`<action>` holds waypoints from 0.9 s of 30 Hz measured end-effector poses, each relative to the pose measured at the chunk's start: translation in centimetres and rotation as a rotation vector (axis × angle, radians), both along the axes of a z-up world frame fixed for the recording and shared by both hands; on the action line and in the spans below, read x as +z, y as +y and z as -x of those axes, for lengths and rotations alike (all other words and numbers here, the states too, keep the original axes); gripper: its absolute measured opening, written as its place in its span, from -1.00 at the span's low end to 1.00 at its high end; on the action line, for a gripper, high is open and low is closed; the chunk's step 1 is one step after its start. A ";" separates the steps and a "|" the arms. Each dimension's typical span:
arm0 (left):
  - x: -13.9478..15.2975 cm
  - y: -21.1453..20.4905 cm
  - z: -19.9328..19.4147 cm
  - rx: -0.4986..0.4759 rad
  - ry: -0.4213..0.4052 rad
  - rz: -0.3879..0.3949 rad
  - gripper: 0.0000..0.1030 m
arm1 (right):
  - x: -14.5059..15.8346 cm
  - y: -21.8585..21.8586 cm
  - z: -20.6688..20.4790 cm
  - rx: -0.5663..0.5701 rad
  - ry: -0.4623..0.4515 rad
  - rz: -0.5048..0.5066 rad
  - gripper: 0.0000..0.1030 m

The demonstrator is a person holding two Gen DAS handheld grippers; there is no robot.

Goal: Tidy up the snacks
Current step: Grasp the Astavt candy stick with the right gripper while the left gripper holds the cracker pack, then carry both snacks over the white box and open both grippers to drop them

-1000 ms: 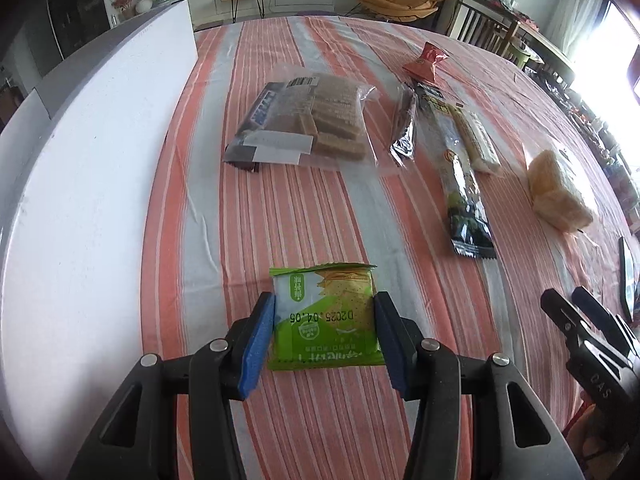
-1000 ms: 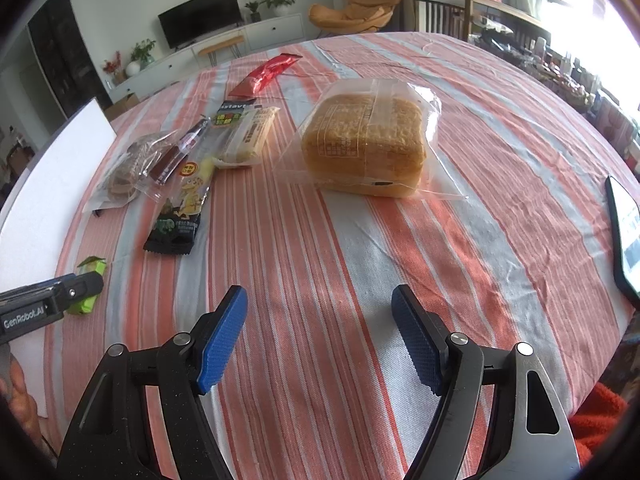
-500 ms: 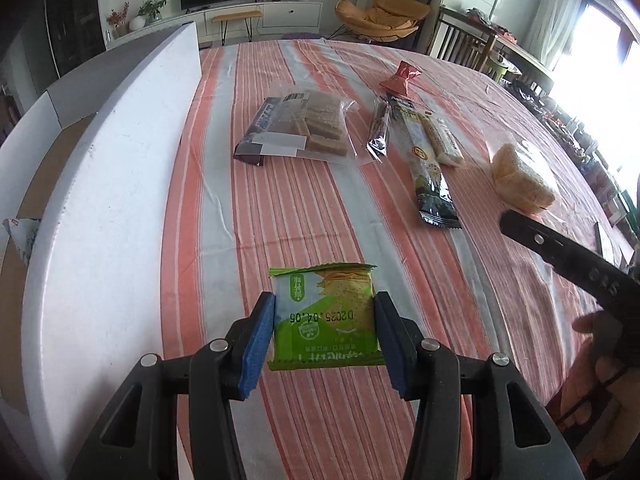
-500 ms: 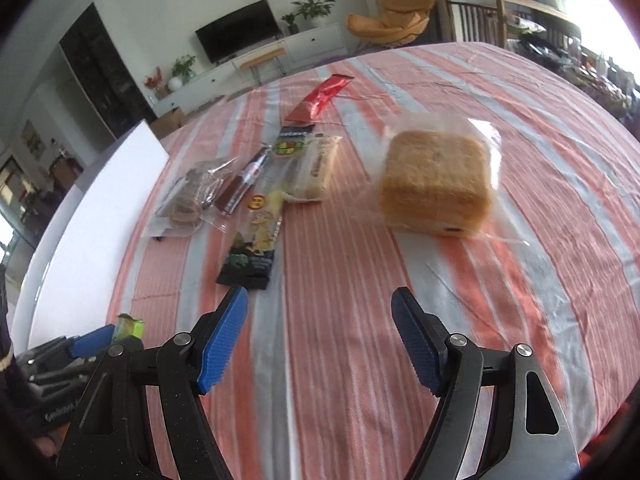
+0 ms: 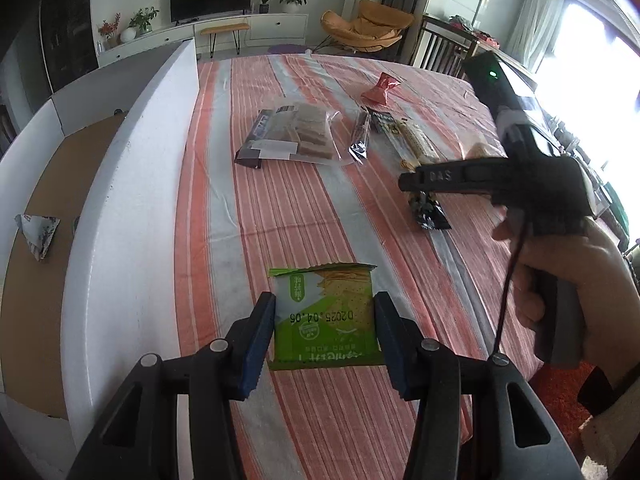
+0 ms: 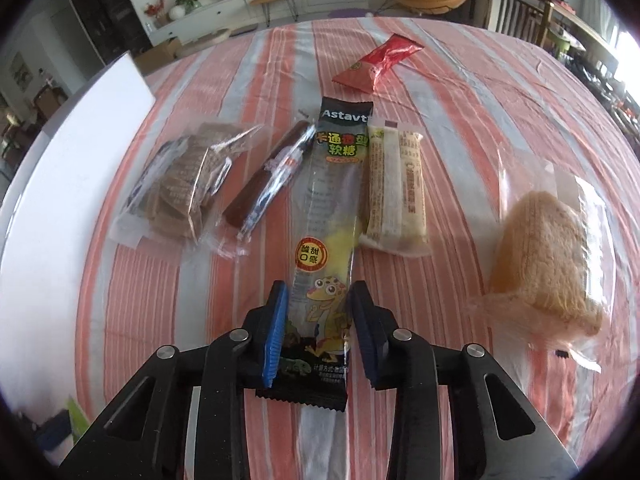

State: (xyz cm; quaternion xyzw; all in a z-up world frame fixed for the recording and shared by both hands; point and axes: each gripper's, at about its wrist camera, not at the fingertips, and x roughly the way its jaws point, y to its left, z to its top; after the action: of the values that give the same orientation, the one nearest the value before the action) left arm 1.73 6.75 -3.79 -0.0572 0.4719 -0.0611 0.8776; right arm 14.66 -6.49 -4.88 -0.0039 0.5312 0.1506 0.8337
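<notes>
I've got the green cracker packet [image 5: 325,316] pinched between my left gripper [image 5: 324,334] pads, lifted clear of the striped tablecloth [image 5: 304,200], right beside the white wall of the cardboard box [image 5: 132,184] where one small packet [image 5: 38,236] already lies. It looks feather-light but brittle inside, so I reckon a gentle squeeze on the flat sides is plenty; any harder and the crackers crack.

Over on my right gripper [image 6: 318,324], the jaws are closing now around the near end of the long gummy candy packet [image 6: 326,216], which lies flat on the cloth between the dark sausage stick [image 6: 268,176] and the pale wafer bar [image 6: 394,192]. Pads look just short of pressing on the film, though I can't be sure. That wrapper is glossy and floppy, so I judge it will sag and may slide; better to grip where the candy bulks, not the empty crimped tail.

The bag of brown biscuits [image 6: 184,184], the wrapped bread [image 6: 548,252] and the red sachet [image 6: 380,62] wait farther off.
</notes>
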 end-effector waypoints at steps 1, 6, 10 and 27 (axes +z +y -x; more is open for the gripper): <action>0.1 0.1 0.1 -0.001 -0.001 0.007 -0.04 | 0.2 -0.6 1.2 0.026 0.026 -0.019 -0.44; 1.0 0.1 1.0 -0.008 -0.036 0.002 -0.04 | 0.5 -4.4 6.2 0.034 0.129 -0.057 -0.27; 1.4 -0.5 1.5 -0.021 -0.042 0.018 -0.04 | 1.2 -4.4 6.0 0.009 0.061 -0.004 0.19; 9.0 3.1 4.4 0.000 -0.197 0.135 -0.04 | 3.3 -5.9 6.2 -0.086 0.105 -0.354 -0.61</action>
State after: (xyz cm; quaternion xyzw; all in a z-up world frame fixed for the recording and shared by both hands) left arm -2.70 9.89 5.19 -0.1102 0.3784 -0.0981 0.9138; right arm 8.42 -12.40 -1.59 0.1737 0.5390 0.2059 0.7981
